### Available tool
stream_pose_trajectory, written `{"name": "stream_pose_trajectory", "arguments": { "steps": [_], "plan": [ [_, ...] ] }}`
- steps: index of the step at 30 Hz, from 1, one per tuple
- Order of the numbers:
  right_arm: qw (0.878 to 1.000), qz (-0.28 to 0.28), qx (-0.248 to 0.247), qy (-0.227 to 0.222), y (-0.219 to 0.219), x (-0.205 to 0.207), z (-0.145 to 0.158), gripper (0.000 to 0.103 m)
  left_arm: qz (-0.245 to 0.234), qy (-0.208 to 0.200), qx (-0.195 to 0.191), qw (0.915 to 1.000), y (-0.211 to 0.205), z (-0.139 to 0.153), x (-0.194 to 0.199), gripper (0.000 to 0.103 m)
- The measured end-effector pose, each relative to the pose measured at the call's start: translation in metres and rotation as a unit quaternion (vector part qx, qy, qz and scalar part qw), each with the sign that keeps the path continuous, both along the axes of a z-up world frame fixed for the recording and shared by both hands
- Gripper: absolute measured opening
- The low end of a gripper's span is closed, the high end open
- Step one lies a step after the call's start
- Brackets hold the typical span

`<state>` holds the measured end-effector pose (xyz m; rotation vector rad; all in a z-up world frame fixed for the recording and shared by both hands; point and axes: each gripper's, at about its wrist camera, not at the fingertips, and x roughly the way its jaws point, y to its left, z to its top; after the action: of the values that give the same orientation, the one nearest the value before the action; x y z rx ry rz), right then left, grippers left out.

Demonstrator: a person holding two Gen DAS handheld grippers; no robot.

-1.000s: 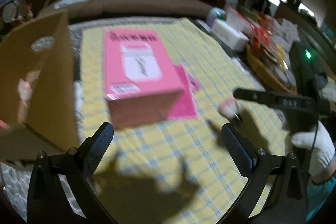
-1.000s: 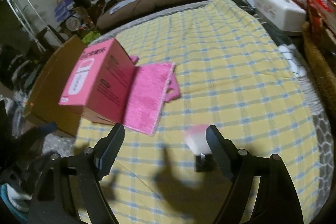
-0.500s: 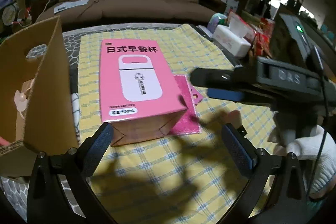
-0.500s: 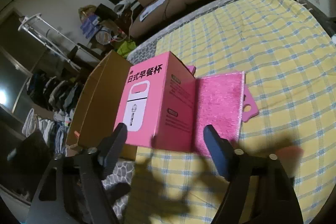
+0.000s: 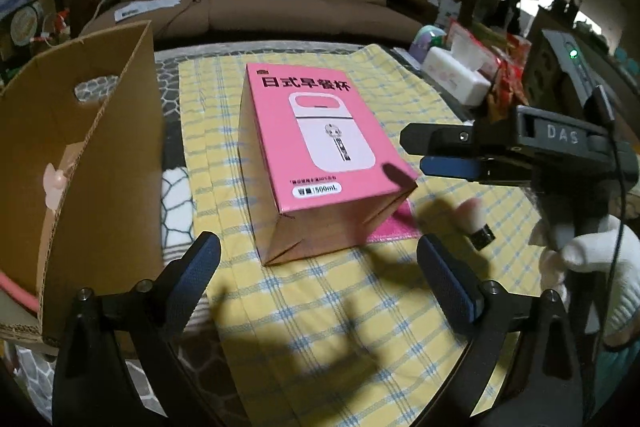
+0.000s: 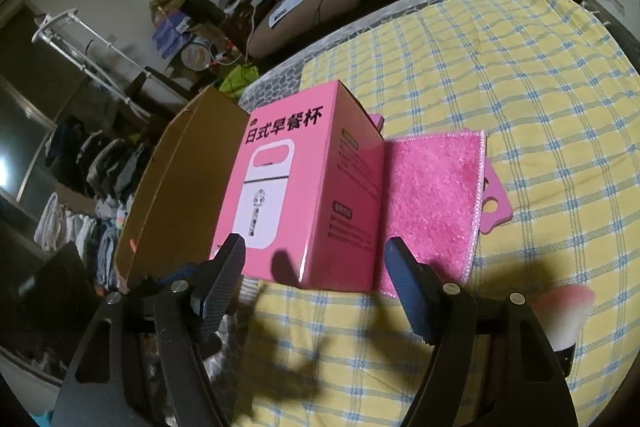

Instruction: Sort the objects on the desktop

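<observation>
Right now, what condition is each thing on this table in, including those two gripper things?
Left gripper: open, empty.
Right gripper: open, empty, lined up on the pink box.
Pink box: closed, lying flat on the yellow cloth.
Pink towel: spread flat, against the pink box's side.
Cardboard box: open-topped, beside the cloth.
Brush: lying on the cloth.
Tissue box: a tissue sticking out.
</observation>
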<state>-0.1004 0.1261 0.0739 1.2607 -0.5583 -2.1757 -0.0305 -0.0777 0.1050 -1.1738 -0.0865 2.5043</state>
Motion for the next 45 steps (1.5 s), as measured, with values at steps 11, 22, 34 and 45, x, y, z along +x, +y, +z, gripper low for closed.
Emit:
{"name": "stream_pose_trajectory", "arguments": {
  "steps": [11,22,34,45],
  "plan": [
    [0.999,0.008,-0.012,-0.029,-0.019,-0.017,-0.008,0.075,0.003,-0.051,0.038,0.998,0.019,-0.021,-0.043,0.092],
    [1.0,0.012,0.008,-0.008,-0.033,-0.008,0.008,0.075,0.0,-0.038,0.056,0.9977,0.019,0.007,-0.03,0.084],
    [0.996,0.026,-0.007,0.085,-0.056,0.035,0.122,0.075,-0.007,0.088,0.072,0.9934,-0.017,0.13,0.028,0.085],
    [0.991,0.055,-0.037,0.112,-0.133,0.057,0.172,0.076,0.057,0.068,0.173,0.981,-0.12,0.147,0.046,0.085]
  ]
}}
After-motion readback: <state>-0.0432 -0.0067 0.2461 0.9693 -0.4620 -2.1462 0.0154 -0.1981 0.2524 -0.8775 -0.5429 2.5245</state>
